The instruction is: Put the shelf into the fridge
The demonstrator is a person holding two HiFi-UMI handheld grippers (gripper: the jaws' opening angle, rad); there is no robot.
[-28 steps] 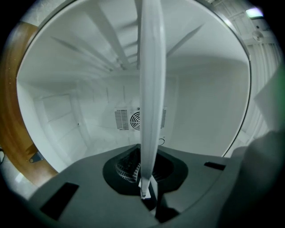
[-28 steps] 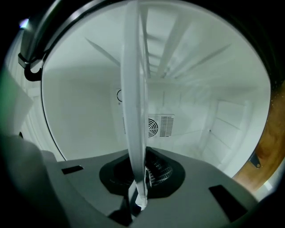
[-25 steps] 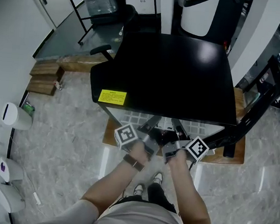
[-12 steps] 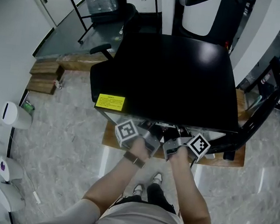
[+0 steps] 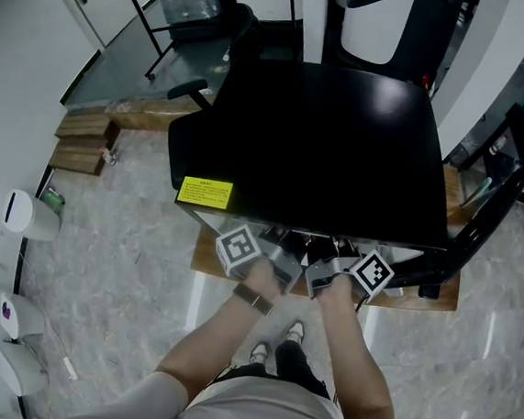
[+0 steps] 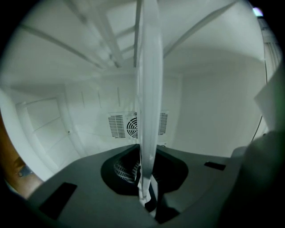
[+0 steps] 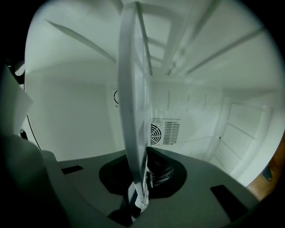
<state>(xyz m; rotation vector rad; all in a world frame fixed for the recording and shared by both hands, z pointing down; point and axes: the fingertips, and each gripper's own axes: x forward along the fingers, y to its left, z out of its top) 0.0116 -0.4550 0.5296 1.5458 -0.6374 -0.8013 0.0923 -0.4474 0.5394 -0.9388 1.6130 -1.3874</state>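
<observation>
A black fridge [image 5: 323, 145] stands in front of me in the head view, its top filling the middle. Both grippers reach under its front edge into the opening. My left gripper [image 5: 276, 251] and right gripper [image 5: 324, 259] sit side by side, marker cubes showing. In the left gripper view the white shelf [image 6: 149, 111] runs edge-on away from the left gripper [image 6: 147, 200], which is shut on its near rim. The right gripper [image 7: 138, 200] is likewise shut on the shelf [image 7: 133, 116]. White fridge walls and a rear fan vent [image 6: 131, 127] surround the shelf.
The open black fridge door [image 5: 483, 216] angles out to the right. The fridge stands on a wooden pallet [image 5: 420, 293]. An office chair [image 5: 204, 88] is behind the fridge at left, wooden blocks [image 5: 84, 141] lie on the floor at left. My feet [image 5: 277, 344] stand close below the grippers.
Both grippers have moved forward under the fridge's front edge. The white shelf grid that showed in front of the fridge one second ago is now hidden inside.
</observation>
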